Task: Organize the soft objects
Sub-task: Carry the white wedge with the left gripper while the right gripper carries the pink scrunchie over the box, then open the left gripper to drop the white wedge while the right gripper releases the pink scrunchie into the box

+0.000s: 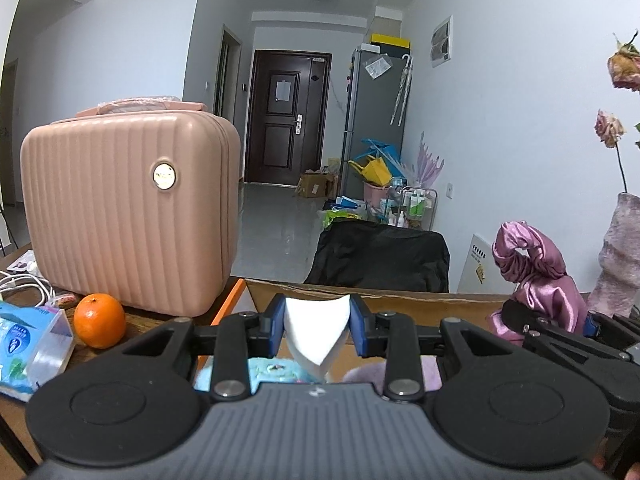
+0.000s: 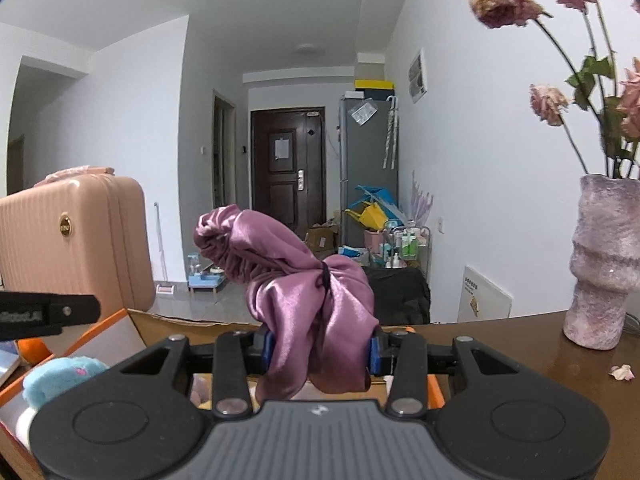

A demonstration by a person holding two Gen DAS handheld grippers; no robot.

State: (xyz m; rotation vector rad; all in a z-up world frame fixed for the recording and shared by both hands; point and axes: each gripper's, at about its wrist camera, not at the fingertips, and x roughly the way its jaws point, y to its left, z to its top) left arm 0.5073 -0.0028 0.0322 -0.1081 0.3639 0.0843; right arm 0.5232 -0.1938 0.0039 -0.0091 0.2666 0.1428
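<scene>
My left gripper (image 1: 318,326) is shut on a white soft wedge-shaped sponge (image 1: 316,330), held above an open cardboard box (image 1: 360,294) with an orange rim. Inside the box lie a light-blue plush (image 2: 60,376) and a pale lilac soft piece (image 1: 368,372). My right gripper (image 2: 320,354) is shut on a purple satin scrunchie bundle (image 2: 296,280), tied with a dark band, held over the same box. In the left wrist view the purple satin bundle (image 1: 532,268) and the right gripper (image 1: 560,326) appear at the right. In the right wrist view part of the left gripper's body shows at the left edge.
A pink ribbed hard case (image 1: 128,212) stands left of the box, with an orange (image 1: 99,321), a tissue pack (image 1: 28,348) and white cables beside it. A fuzzy lilac vase (image 2: 604,264) with dried roses stands on the brown table (image 2: 520,344) at the right. A black chair (image 1: 380,256) is behind the box.
</scene>
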